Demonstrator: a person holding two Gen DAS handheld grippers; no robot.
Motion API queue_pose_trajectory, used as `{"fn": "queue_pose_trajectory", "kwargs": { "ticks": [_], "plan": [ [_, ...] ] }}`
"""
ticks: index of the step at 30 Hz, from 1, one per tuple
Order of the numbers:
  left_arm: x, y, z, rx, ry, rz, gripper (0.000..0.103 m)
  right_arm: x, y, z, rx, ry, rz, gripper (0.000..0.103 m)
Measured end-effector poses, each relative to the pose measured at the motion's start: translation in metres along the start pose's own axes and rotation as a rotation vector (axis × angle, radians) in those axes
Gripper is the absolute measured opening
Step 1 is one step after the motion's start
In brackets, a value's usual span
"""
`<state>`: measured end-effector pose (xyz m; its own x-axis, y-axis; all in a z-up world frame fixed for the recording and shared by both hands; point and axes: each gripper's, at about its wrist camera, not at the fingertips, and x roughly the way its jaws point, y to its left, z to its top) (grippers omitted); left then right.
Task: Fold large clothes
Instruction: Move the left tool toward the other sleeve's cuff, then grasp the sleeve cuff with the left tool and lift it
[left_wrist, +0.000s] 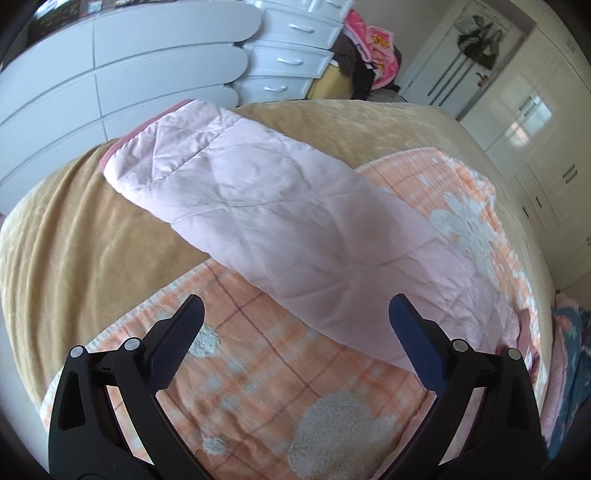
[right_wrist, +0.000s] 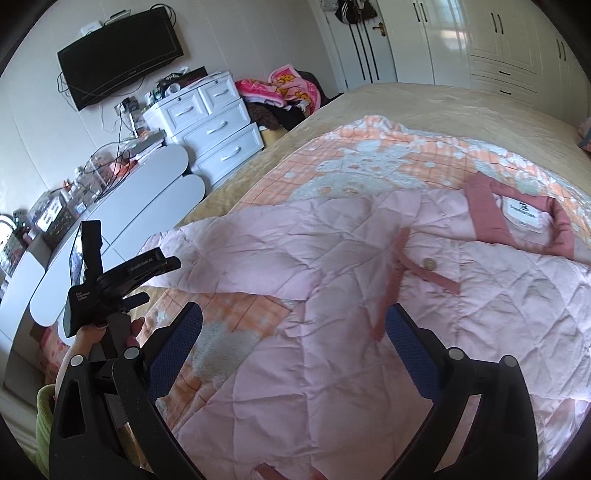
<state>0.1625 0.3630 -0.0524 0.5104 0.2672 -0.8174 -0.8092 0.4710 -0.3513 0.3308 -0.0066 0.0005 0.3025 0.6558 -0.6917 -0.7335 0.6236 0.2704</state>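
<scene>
A pale pink quilted jacket (right_wrist: 332, 295) with darker pink trim lies spread front-up on the bed, collar (right_wrist: 517, 218) at the right. Its sleeve (left_wrist: 266, 206) stretches out over the orange checked blanket (left_wrist: 280, 376), cuff toward the far left. My left gripper (left_wrist: 295, 314) is open and empty, hovering just above the blanket beside the sleeve. My right gripper (right_wrist: 293, 321) is open and empty above the jacket's body near the front placket. The left tool (right_wrist: 103, 280) and the hand holding it show in the right wrist view.
The bed has a tan cover (left_wrist: 74, 236). White drawers (right_wrist: 218, 133) and a low white cabinet (right_wrist: 122, 206) stand beside the bed, with a wall TV (right_wrist: 118, 55) above. Piled clothes (right_wrist: 284, 92) lie near the drawers. White wardrobes (right_wrist: 498, 44) line the far wall.
</scene>
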Motion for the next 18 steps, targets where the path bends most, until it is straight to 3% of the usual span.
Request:
{"fn": "queue_pose_trajectory", "kwargs": {
  "ticks": [10,18],
  "plan": [
    [0.037,0.029,0.026,-0.143,0.01,0.004,0.094,0.021,0.015,0.001,-0.037,0.048,-0.017,0.099],
    [0.059,0.052,0.044,-0.24,-0.038,-0.025,0.094,0.024,0.002,0.002,-0.025,0.066,-0.046,0.099]
  ]
}}
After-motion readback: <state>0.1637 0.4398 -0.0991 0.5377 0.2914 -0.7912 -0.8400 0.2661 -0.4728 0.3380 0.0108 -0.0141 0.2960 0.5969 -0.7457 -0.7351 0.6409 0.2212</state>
